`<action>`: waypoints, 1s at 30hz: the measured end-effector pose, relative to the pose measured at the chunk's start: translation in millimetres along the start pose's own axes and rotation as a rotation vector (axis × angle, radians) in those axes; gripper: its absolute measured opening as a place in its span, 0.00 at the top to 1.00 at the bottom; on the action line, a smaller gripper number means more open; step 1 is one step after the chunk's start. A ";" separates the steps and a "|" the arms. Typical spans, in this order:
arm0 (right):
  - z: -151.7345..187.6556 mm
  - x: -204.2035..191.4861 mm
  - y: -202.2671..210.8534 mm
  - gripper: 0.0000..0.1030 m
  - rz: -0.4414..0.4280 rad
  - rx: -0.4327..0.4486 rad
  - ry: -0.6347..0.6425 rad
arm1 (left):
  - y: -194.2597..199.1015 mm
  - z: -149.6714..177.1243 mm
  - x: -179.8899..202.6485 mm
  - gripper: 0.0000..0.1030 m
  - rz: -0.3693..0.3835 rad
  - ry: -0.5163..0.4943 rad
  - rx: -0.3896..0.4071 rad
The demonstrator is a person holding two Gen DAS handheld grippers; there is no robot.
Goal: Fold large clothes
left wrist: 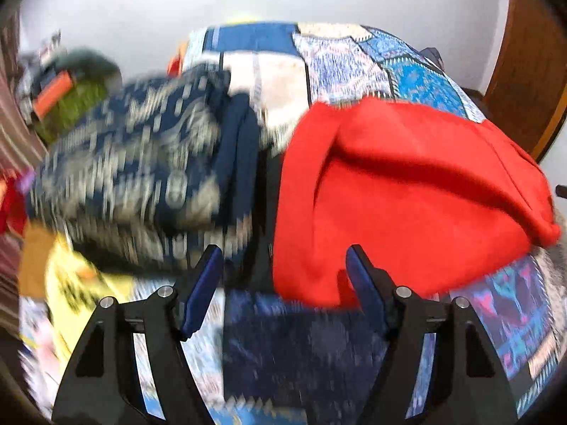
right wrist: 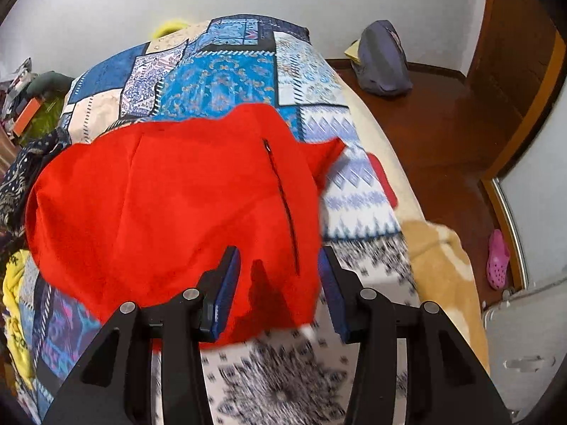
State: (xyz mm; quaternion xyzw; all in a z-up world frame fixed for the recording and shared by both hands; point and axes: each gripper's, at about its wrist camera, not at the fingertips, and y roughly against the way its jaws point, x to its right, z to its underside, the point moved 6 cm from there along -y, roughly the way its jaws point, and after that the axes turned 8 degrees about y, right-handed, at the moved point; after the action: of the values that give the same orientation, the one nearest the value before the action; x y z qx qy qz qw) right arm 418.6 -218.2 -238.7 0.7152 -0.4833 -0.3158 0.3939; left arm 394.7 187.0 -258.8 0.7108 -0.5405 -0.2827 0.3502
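Note:
A red fleece garment (left wrist: pixel 407 191) lies bunched on a patchwork bedspread (left wrist: pixel 340 60). In the right wrist view the red garment (right wrist: pixel 170 205) shows a dark zip line and spreads across the bedspread (right wrist: pixel 219 78). My left gripper (left wrist: pixel 285 269) is open, just in front of the garment's near left edge, over dark blue cloth. My right gripper (right wrist: pixel 280 272) is open, its jaws standing on either side of the garment's near edge and zip. Neither gripper holds anything.
A navy and white patterned cloth (left wrist: pixel 134 177) is heaped left of the red garment. A yellow garment (left wrist: pixel 71 283) lies at the near left. The bed's right edge drops to a brown floor (right wrist: pixel 443 134) with a grey bag (right wrist: pixel 382 60) and a pink shoe (right wrist: pixel 498 258).

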 end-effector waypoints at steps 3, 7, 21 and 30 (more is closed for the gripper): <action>-11.0 -14.6 -8.8 0.59 -0.033 0.005 0.016 | -9.8 -25.9 11.5 0.31 -0.004 -0.025 0.018; -16.1 -41.5 -25.0 0.59 -0.071 0.003 0.068 | -45.9 -55.4 19.6 0.30 -0.113 -0.108 0.025; 6.2 -37.7 -37.5 0.49 0.046 0.049 0.191 | -89.7 -115.1 -20.8 0.31 -0.261 0.113 0.022; 9.7 -23.3 -30.4 0.49 0.057 0.036 0.123 | -43.0 -118.1 -34.5 0.37 -0.116 0.267 0.055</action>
State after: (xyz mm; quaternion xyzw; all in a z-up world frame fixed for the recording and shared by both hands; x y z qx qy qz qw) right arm 416.2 -192.0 -268.2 0.7260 -0.4840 -0.2510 0.4191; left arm 502.6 250.4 -222.3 0.7815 -0.4546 -0.1906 0.3825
